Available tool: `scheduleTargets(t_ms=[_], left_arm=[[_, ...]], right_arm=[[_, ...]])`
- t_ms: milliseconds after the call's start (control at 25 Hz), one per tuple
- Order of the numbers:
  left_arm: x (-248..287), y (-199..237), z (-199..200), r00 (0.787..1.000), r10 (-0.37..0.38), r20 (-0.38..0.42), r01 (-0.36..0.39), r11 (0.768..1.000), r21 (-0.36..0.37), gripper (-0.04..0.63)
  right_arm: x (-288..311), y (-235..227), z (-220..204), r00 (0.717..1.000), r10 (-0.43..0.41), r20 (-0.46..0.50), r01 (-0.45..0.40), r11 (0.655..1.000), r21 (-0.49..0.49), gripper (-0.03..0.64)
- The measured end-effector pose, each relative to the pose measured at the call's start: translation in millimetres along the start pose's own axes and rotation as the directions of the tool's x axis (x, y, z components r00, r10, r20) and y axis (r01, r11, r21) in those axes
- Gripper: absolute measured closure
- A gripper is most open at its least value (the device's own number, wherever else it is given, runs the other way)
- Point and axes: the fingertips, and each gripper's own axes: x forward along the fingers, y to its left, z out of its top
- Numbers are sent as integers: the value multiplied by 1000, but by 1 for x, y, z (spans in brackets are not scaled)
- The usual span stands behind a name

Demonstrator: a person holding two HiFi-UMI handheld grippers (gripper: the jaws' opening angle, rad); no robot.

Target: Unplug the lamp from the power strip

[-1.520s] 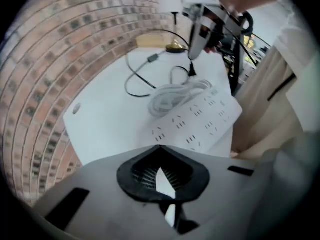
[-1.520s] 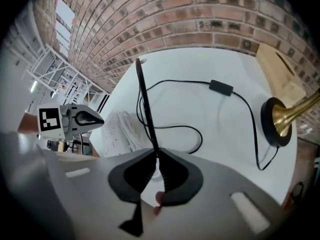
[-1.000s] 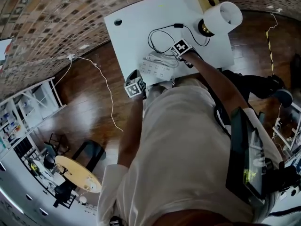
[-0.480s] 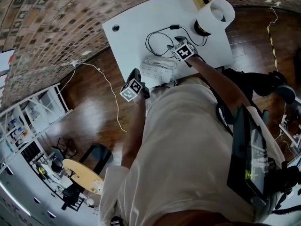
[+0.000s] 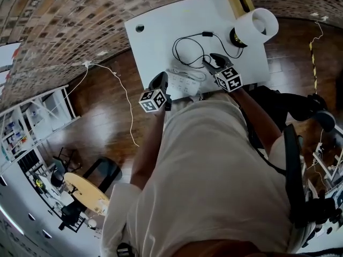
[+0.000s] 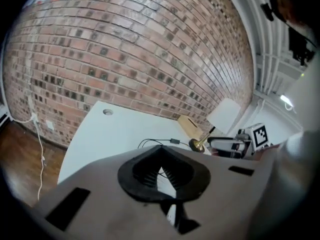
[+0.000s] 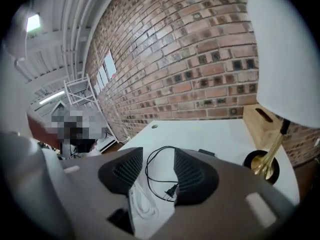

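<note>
The lamp [image 5: 256, 24], with a white shade and a brass base [image 7: 260, 165], stands at the table's far right. Its black cord [image 5: 186, 48] loops across the white table [image 5: 161, 31]. The cord's plug [image 7: 171, 190] lies loose on the tabletop, apart from the white power strip [image 5: 181, 81]. My right gripper [image 5: 211, 61] hovers over the plug; its jaws stand wide apart and are closing, with nothing pressed between the pads [image 7: 192, 171]. My left gripper [image 5: 161, 81] sits at the strip's left end with its tips together [image 6: 160, 156]; white shows in the slit behind them.
A wooden box [image 7: 265, 120] stands behind the lamp against the brick wall. The strip's white cable [image 7: 141, 204] lies coiled near the table's front edge. A grommet hole [image 5: 140, 28] marks the far left corner. A white cord [image 5: 120, 98] trails over the wooden floor at left.
My right gripper has drawn back from the power strip toward the near edge, and its jaws have parted. The left gripper stays at the strip's left end.
</note>
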Motion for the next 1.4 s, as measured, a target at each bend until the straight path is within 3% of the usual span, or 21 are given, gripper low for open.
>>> scheduleTargets(t_ms=[120, 240, 400, 560, 760, 1000, 1240, 1400], left_arm=[[3, -8, -13, 998, -37, -59, 40, 997, 65, 594], [1, -7, -26, 995, -46, -85, 50, 998, 46, 594], [-13, -1, -37, 992, -66, -111, 71, 996, 47, 595], [-26, 1, -39, 983, -118, -140, 131, 988, 86, 595], [-54, 31, -36, 982, -131, -136, 145, 985, 94, 595], [-95, 62, -37, 981, -160, -114, 171, 981, 96, 595], [-147, 89, -54, 972, -203, -119, 217, 970, 111, 595], [-174, 99, -67, 959, -260, -112, 274, 953, 127, 595]], right_arm=[[-9, -3, -12, 999, -31, 23, 30, 999, 28, 442], [-15, 1, -32, 999, -50, 5, 49, 997, 58, 450], [-10, 23, -57, 1000, 5, -3, -5, 986, 165, 451], [-6, 29, -61, 999, -46, -10, 47, 974, 220, 453], [-2, 46, -73, 992, -123, -6, 117, 921, 372, 457], [-2, 81, -84, 984, -176, -35, 177, 919, 353, 471], [-1, 119, -94, 974, -228, 0, 205, 872, 444, 477], [-8, 137, -100, 948, -311, 70, 220, 795, 565, 486]])
